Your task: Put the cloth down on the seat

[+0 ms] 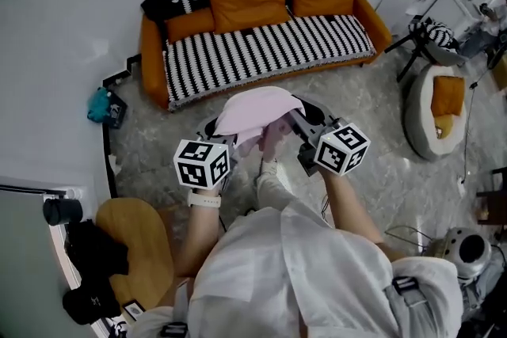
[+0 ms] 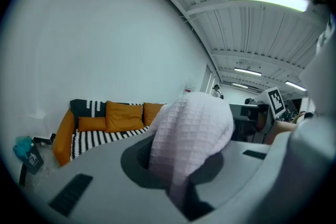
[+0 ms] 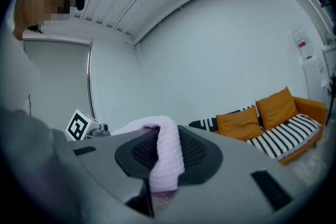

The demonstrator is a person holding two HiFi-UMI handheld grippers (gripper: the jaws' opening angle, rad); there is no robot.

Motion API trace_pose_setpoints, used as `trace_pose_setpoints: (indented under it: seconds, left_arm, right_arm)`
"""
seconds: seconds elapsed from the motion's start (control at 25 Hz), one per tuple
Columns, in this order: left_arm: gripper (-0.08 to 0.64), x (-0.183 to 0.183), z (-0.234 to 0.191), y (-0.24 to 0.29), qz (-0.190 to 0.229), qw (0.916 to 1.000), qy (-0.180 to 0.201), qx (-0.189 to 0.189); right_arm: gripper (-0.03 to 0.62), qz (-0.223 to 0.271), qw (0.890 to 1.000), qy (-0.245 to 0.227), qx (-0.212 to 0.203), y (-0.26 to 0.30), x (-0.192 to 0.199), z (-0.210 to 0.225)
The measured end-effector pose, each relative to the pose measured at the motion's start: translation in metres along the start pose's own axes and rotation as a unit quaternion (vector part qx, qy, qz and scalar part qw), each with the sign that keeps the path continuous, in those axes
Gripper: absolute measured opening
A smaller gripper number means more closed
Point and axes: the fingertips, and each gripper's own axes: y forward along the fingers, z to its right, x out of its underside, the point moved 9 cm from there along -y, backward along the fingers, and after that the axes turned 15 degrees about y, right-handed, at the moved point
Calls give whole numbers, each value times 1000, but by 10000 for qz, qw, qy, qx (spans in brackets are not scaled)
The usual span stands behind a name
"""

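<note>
— Above the floor (image 1: 372,170), short of the sofa's (image 1: 154,51) front edge, where exactly was the cloth (image 1: 252,116)?

— It was up in the air, strung between both tools. The left hand-held gripper (image 1: 218,131) was clamped on one end of it, the fabric bunching up over its jaws in the left gripper view. The right hand-held gripper (image 1: 291,119) was clenched on the other end, with a narrow fold pinched between its pads.

— Which way did it run?

— Its long axis ran left to right, from one gripper to the other. That was roughly in line with the front edge of the seat (image 1: 269,47). The middle humped upward, and a loose part hung down between the hands.

— And the seat from the grippers?

— It was straight ahead of them and apart from them, with bare floor between. The striped seat lay opposite the cloth about midway along its front edge, and the orange cushions (image 1: 247,2) stood against the back.

— Which hand was nearer?

— I couldn't separate them. Both looked about equally far from the front edge.

— So what did the coming move call for?

— My judgement was that both hands needed to carry forward together and lower. That would land the cloth lengthwise along the seat, ahead of the cushions.
</note>
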Motion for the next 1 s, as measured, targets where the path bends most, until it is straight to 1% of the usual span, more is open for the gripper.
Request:
trace_pose_setpoints:
  seconds: [0.24,0.36,0.48,0.56,0.72,0.84,1.0]
  left_arm:
    - [55,-6,-46,45,-223,9997,-49,-40]
    - [55,-10,-64,70,-318,9993,-98,-145]
    - [55,-22,-79,91,-408,9990,-41,-192]
    - [55,-31,-89,102,-417,9989,3,-209]
    - [55,-44,-107,121,-334,9989,-27,-325]
    - [57,-53,-116,134,-324,9989,22,-324]
    - [55,-61,-132,154,-357,9991,125,-213]
  right_arm:
    - [81,-202,9995,103,-198,59,-19,43]
    - [81,-342,9989,129,-292,83,-29,67]
    - [81,-438,9981,157,-407,102,-46,86]
    - [81,-470,9975,109,-517,115,-58,95]
    - [81,-463,9966,-24,-681,139,-79,108]
    - [81,-451,9966,-66,-692,149,-91,116]
    - [81,-506,9963,-153,-674,163,-103,131]
